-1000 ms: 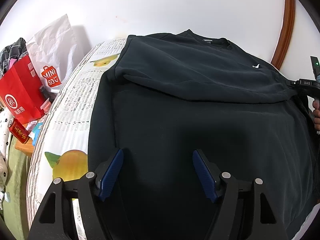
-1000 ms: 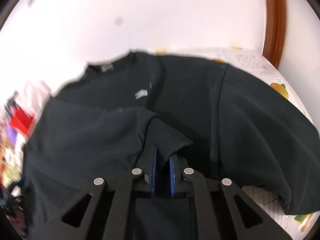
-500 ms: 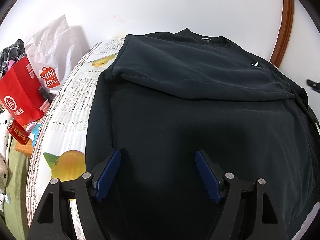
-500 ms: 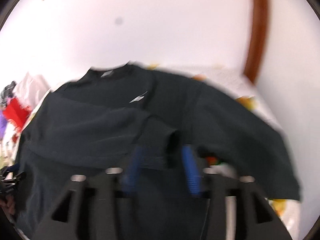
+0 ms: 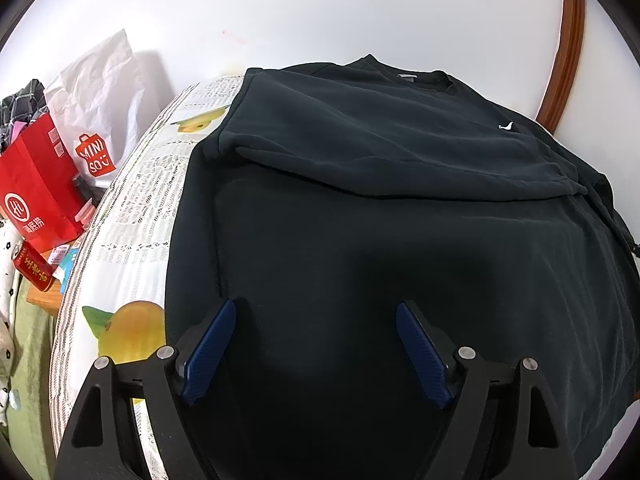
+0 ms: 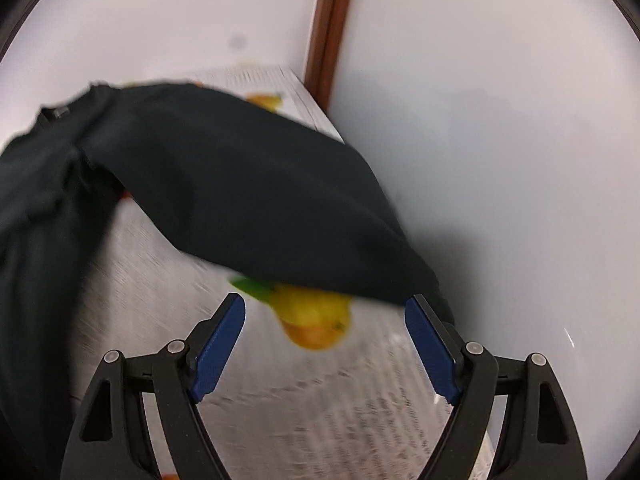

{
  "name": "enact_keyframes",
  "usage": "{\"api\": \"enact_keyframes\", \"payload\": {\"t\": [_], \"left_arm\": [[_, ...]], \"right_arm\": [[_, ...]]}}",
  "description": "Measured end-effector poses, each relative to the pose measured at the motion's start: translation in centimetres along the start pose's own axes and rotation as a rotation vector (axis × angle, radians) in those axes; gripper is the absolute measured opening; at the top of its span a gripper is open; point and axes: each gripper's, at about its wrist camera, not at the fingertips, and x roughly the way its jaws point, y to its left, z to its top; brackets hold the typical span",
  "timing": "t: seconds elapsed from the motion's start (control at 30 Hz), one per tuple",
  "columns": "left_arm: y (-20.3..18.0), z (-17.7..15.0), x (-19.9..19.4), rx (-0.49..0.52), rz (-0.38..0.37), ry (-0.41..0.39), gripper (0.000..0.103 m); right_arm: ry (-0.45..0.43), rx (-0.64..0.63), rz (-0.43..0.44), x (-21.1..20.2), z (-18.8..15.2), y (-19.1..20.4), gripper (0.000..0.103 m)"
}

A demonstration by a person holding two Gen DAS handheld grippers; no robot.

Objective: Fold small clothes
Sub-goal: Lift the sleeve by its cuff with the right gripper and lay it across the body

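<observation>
Black sweatshirt (image 5: 360, 200) lay flat on the fruit-print table cover (image 5: 132, 216), one sleeve folded across its chest. Left gripper (image 5: 316, 344) hovered over the hem, jaws wide and just opening further, nothing gripped. Red bag (image 5: 36, 192) sat at left.

Right wrist view, blurry: right gripper (image 6: 324, 344) wide, jaws just opened, nothing between them; the other sleeve (image 6: 256, 196) lay spread ahead on the cover.

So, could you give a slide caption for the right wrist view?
Open right gripper above the fruit-print cloth, beside the black sweatshirt's unfolded sleeve.
</observation>
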Motion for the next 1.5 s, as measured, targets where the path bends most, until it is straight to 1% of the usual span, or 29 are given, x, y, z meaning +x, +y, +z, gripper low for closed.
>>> {"api": "enact_keyframes", "payload": {"t": [0.07, 0.2, 0.3, 0.33, 0.37, 0.4, 0.43, 0.47, 0.53, 0.6, 0.67, 0.7, 0.77, 0.83, 0.9, 0.97, 1.07, 1.17, 1.3, 1.33, 1.4, 1.47, 1.5], "left_arm": [[0.0, 0.0, 0.0, 0.001, 0.001, 0.0, 0.081], [0.0, 0.0, 0.0, 0.001, 0.001, 0.0, 0.081], [0.0, 0.0, 0.0, 0.001, 0.001, 0.0, 0.082], [0.0, 0.0, 0.0, 0.001, 0.002, 0.0, 0.082], [0.0, 0.0, 0.0, 0.002, 0.002, 0.0, 0.082], [0.0, 0.0, 0.0, 0.002, 0.002, 0.0, 0.082], [0.0, 0.0, 0.0, 0.002, 0.002, 0.0, 0.082], [0.0, 0.0, 0.0, 0.002, 0.002, 0.0, 0.082], [0.0, 0.0, 0.0, 0.002, 0.002, 0.0, 0.082], [0.0, 0.0, 0.0, 0.002, 0.002, -0.004, 0.082], [0.0, 0.0, 0.0, 0.003, 0.003, -0.004, 0.082], [0.0, 0.0, 0.0, 0.003, 0.003, -0.004, 0.082], [-0.1, 0.0, 0.1, 0.004, 0.006, -0.004, 0.082], [-0.3, -0.1, 0.0, 0.009, 0.017, -0.003, 0.082], [-0.2, -0.1, 0.1, 0.006, 0.011, -0.002, 0.082], [-0.1, -0.1, 0.0, 0.004, 0.009, -0.002, 0.083], [-0.1, -0.1, 0.0, 0.004, 0.009, -0.002, 0.083], [-0.1, -0.1, 0.0, 0.003, 0.009, -0.002, 0.083], [-0.2, -0.1, 0.1, 0.002, 0.008, -0.001, 0.083], [-0.2, -0.1, 0.1, 0.002, 0.008, -0.001, 0.083], [-0.2, -0.1, 0.1, 0.003, 0.008, -0.001, 0.083], [-0.2, -0.1, 0.1, 0.003, 0.008, -0.001, 0.084], [-0.2, -0.1, 0.1, 0.002, 0.01, 0.0, 0.084]], "right_arm": [[-0.023, 0.024, 0.021, 0.3, -0.4, -1.2, 0.081], [-0.013, 0.05, 0.042, 1.5, 0.2, -1.9, 0.081], [-0.013, 0.089, 0.081, 2.2, 0.4, -2.5, 0.081], [-0.019, 0.099, 0.098, 2.2, 1.1, -2.2, 0.072], [-0.031, 0.104, 0.091, 2.1, 1.1, -2.2, 0.055], [-0.038, 0.098, 0.072, 2.0, 1.3, -1.8, 0.043], [-0.037, 0.083, 0.057, 2.0, 1.5, -1.4, 0.014], [-0.037, 0.068, 0.015, 2.1, 1.7, -1.1, 0.005], [-0.053, 0.056, -0.031, 1.6, 2.2, -0.7, 0.004], [-0.101, 0.058, -0.07, 0.2, 2.8, -0.4, 0.004], [-0.168, 0.081, -0.066, -2.1, 3.9, -0.4, 0.004], [-0.201, 0.095, -0.036, -3.6, 4.7, -0.2, 0.004], [-0.234, 0.089, 0.009, -5.6, 5.7, 0.6, 0.004], [-0.287, 0.053, 0.06, -8.0, 6.7, 2.5, 0.004], [-0.337, 0.019, 0.109, -10.2, 7.6, 4.8, 0.004], [-0.374, -0.012, 0.188, -12.1, 8.6, 7.8, 0.004], [-0.393, -0.048, 0.314, -13.3, 10.3, 12.4, 0.004], [-0.412, -0.095, 0.406, -14.4, 11.3, 17.5, 0.004], [-0.429, -0.165, 0.507, -15.6, 10.8, 23.6, 0.004], [-0.427, -0.199, 0.529, -16.1, 10.2, 25.4, 0.004], [-0.395, -0.239, 0.56, -15.0, 10.2, 28.5, 0.004], [-0.332, -0.279, 0.582, -13.3, 10.0, 31.6, 0.007], [-0.305, -0.296, 0.579, -12.5, 9.5, 32.8, 0.007]]}}
